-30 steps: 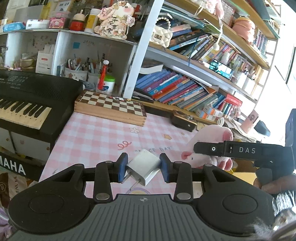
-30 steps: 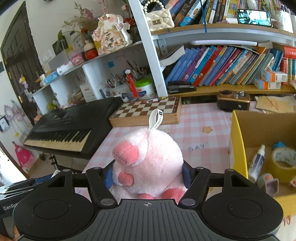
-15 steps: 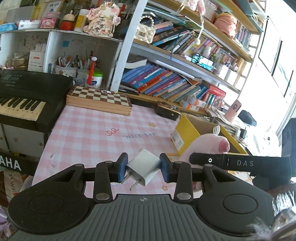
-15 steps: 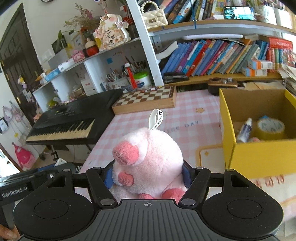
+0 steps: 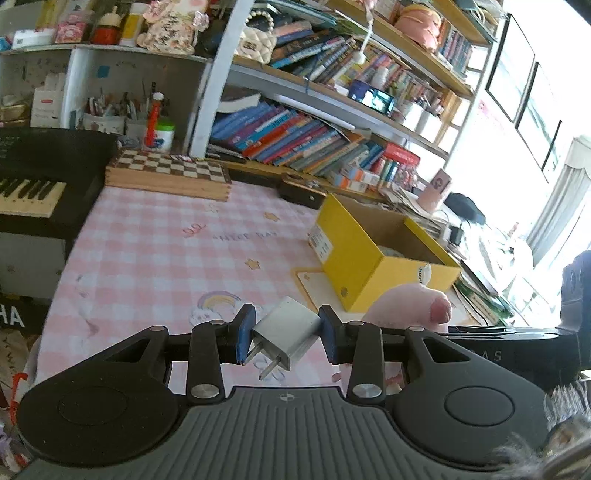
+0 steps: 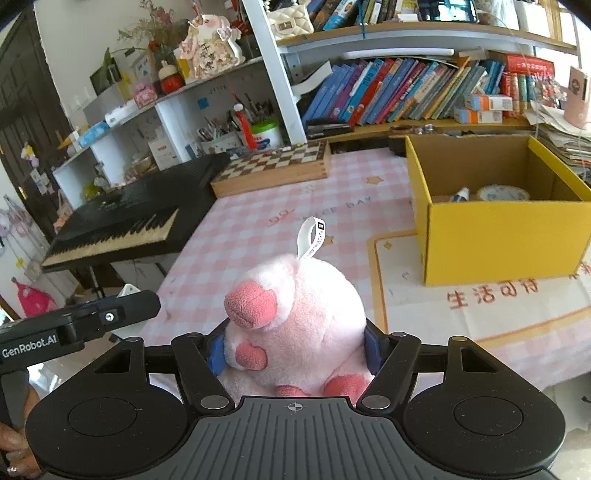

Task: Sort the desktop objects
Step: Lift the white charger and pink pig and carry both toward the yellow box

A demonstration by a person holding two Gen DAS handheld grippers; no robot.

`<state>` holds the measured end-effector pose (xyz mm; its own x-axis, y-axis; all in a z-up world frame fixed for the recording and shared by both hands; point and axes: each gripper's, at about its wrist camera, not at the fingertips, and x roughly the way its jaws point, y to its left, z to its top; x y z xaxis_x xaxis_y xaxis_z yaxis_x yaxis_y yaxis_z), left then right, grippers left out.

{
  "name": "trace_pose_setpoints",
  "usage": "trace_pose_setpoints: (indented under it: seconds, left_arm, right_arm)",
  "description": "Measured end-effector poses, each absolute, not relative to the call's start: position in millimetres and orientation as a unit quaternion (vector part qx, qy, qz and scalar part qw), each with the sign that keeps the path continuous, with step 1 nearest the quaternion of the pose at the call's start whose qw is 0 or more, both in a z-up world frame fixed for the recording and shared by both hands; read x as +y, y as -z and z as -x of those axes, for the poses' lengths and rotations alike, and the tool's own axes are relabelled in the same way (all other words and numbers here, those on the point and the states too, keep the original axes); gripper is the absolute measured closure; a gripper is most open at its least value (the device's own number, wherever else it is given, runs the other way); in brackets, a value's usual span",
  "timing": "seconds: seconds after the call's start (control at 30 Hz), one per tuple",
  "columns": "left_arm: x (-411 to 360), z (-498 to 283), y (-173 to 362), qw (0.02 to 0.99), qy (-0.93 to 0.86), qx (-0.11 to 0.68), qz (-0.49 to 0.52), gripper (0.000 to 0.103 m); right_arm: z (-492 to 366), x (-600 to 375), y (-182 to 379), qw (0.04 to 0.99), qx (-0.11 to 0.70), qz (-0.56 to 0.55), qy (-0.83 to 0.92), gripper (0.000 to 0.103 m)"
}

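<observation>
Each camera sits just behind its own gripper's fingers, low and close over the near edge of the table [image 5: 155, 254], tilted downward toward the shelves [image 6: 424, 33] at the back. The left view faces forward and rightward, the right view forward and leftward. Both share the yellow box [image 5: 354, 266], chessboard [image 5: 170, 173], keyboard [image 6: 110, 229] and bookshelf.

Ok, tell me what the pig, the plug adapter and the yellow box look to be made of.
Pig: soft plush, a fuzzy pink pile that bulges between the fingers, with a woven label loop on top.
Plug adapter: probably hard plastic, with smooth, flat, pale faces and two bare metal prongs.
Yellow box: cardboard, a matte yellow outside with plain brown inner walls and thin folded edges.
</observation>
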<state>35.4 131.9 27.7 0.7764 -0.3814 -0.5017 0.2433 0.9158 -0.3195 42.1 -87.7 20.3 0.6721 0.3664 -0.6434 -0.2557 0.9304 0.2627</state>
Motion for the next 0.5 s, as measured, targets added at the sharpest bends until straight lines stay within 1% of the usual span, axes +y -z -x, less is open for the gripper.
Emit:
trace_pose_setpoints:
  seconds: [0.5]
  left_arm:
    - [95, -39, -20, 0.915, 0.238, 0.311, 0.101, 0.068]
  right_arm:
    - [-12, -119, -13, 0.914, 0.380, -0.094, -0.110, 0.034]
